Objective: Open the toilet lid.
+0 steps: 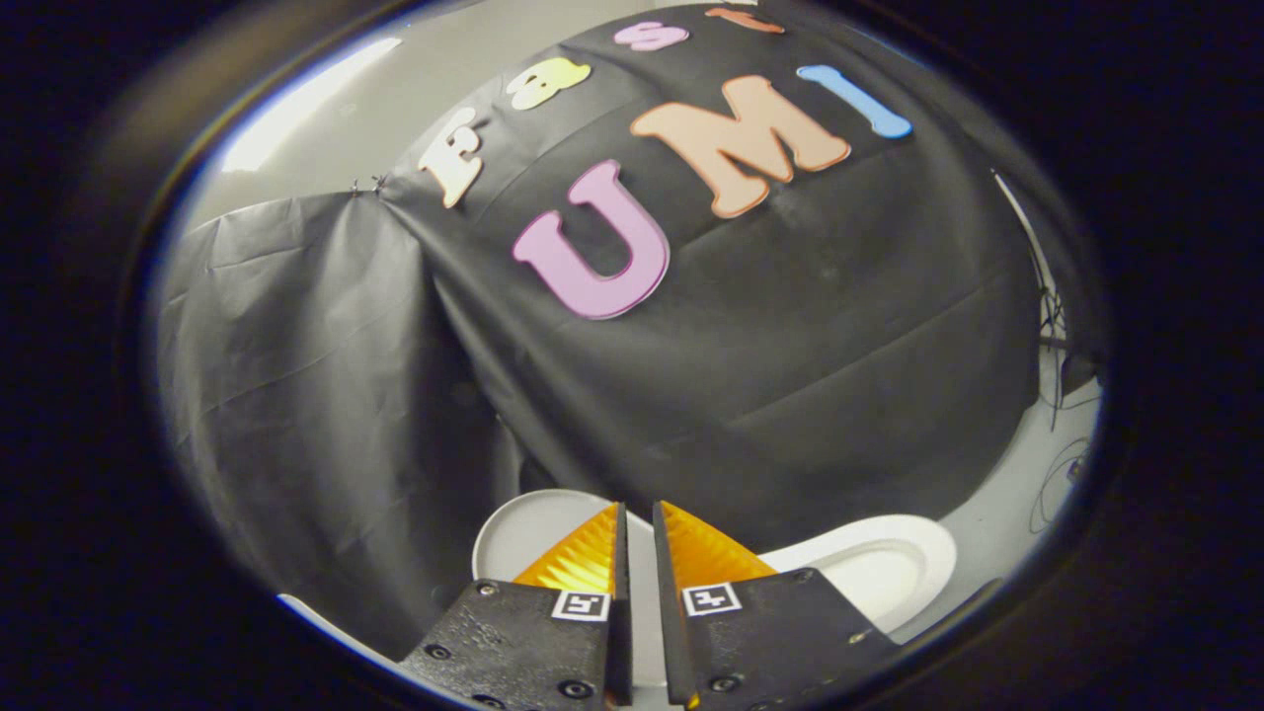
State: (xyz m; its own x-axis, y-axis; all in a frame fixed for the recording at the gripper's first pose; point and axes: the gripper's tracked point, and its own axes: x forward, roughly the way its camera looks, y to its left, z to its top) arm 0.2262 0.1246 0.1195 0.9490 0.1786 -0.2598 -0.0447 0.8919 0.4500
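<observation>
Fingers of the gripper (637,523) pinched the raised white plastic toilet lid (528,528) near its rim, beside the white seat ring (879,563); a slipping pinch might have dropped it.

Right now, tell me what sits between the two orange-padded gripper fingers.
In the gripper view, the raised white toilet lid's edge runs in the narrow gap between the fingers of the gripper.
</observation>
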